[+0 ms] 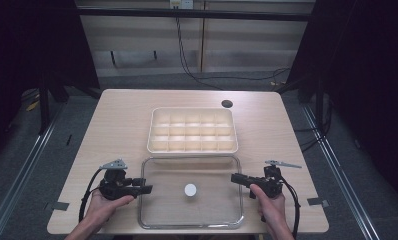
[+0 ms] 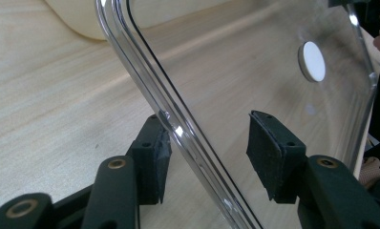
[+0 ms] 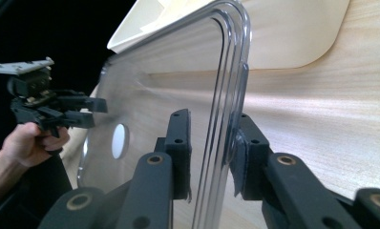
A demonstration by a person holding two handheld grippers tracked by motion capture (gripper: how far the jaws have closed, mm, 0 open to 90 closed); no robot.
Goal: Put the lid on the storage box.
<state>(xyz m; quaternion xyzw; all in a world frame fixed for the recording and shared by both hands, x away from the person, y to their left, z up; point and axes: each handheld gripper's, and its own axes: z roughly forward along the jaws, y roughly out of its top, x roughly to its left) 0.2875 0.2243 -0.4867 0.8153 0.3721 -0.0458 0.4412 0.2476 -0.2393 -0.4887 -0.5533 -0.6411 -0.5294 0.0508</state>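
Clear lid [image 1: 190, 192], flat on the table [image 1: 122, 112] along its near edge, white knob [image 1: 190, 189] at centre, far rim just beside the cream divided tray [image 1: 192, 130]. Left gripper [image 1: 146, 189] at the lid's left rim, jaws open and astride it: in the left gripper view, one pad [image 2: 160, 155] touching or nearly touching the rim's outer side, the other pad [image 2: 268, 155] standing off over the clear panel [image 2: 236, 71]. Right gripper [image 1: 235, 178] at the right rim, jaws likewise spread on either side of the edge [image 3: 221, 119], close but seemingly not yet pinching.

Likely risks: smooth, rounded plastic sliding out of the pads if closed shallow; uneven closing of the two sides tilting the lid or skating it across the wood; a hard squeeze flexing the thin rim. Far rim liable to knock the tray on any forward push.

Open room: bare wood left and right of the lid, more behind the tray toward the far corners, dark cable hole [image 1: 227, 104] near the far right corner. Little margin at the near edge.
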